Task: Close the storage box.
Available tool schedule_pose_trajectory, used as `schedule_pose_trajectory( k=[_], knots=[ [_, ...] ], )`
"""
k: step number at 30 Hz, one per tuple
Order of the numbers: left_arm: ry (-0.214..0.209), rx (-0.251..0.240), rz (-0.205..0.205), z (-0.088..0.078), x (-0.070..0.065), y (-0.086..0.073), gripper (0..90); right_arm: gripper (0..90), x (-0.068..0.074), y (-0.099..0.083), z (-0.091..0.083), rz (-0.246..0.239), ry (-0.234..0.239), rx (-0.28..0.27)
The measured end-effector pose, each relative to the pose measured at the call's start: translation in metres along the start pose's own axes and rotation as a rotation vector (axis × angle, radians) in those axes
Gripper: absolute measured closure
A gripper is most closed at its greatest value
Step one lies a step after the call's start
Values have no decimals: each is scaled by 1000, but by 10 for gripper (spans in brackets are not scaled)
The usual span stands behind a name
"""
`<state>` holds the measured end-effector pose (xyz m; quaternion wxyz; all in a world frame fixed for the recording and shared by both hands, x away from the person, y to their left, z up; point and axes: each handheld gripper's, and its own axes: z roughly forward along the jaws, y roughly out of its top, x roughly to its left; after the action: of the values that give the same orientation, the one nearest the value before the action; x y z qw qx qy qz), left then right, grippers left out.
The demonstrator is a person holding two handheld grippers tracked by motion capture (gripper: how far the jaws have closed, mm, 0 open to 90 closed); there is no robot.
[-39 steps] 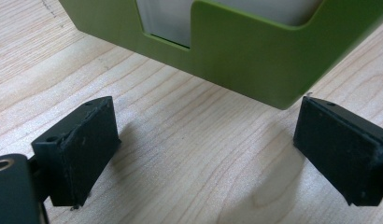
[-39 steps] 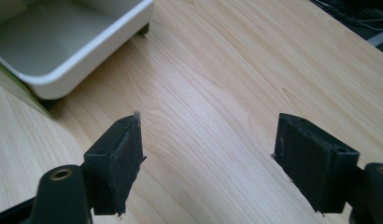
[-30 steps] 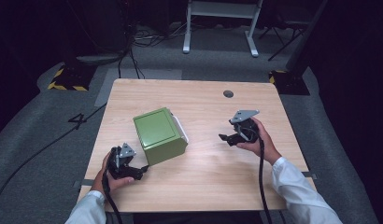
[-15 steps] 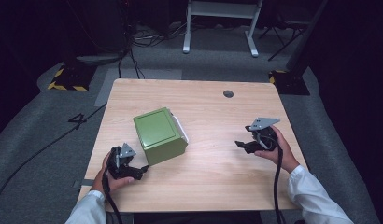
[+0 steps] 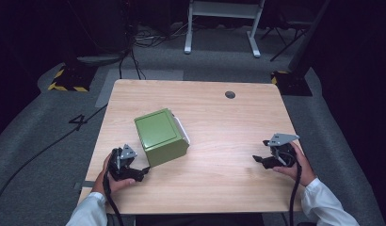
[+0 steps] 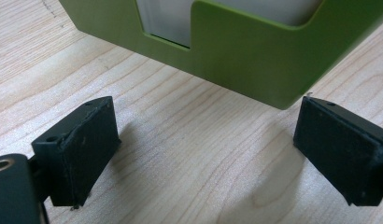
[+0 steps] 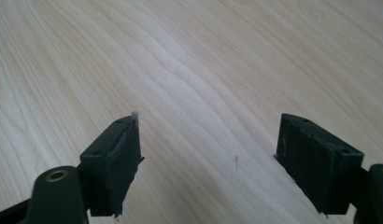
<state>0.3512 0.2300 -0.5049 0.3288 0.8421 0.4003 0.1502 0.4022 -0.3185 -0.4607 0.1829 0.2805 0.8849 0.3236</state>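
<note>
Two grippers stand with jaws apart and empty: I keep the left gripper [image 5: 143,170] low, just before the green box [image 5: 161,136] mid-table, squaring up first, the right gripper [image 5: 261,160] well off beside it.

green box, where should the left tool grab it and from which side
Probably the thin green wall beside the cut-out on the green box, coming from the near side where the left tool already faces it, open. The notch exposes the wall's edge above the white contents, so one jaw could slip inside and the other outside.
</note>
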Motion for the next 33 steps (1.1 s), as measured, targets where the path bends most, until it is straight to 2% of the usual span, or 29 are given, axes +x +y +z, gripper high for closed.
schedule_pose_trajectory(
  k=[1, 6, 7, 12, 16, 17, 20, 23, 33],
  knots=[
    [0, 0, 1, 0, 0, 0, 69, 223, 0, 0, 0, 0, 0, 0],
    [0, 0, 0, 0, 0, 0, 69, 220, -5, -32, -9, 54, -17, -1],
    [0, 0, 0, 0, 0, 0, 69, 220, -5, -32, -9, 54, -17, -1],
    [0, 0, 0, 0, 0, 0, 68, 208, -7, -61, -12, 114, -30, 10],
    [0, 0, 1, 0, 0, 0, 69, 199, -9, -82, -19, 210, -15, -48],
    [0, 0, 0, 0, 0, 0, 69, 190, -9, -85, -20, 223, -33, -58],
    [0, 0, 1, 0, 0, 0, 69, 174, -6, -86, -20, 218, -60, -72],
    [0, 0, 1, 0, 0, 0, 69, 168, -7, -86, -19, 237, -50, -65],
    [-6, -4, -1, 0, 0, -1, 68, 167, -7, -85, -18, 238, -51, -66]
  ],
)
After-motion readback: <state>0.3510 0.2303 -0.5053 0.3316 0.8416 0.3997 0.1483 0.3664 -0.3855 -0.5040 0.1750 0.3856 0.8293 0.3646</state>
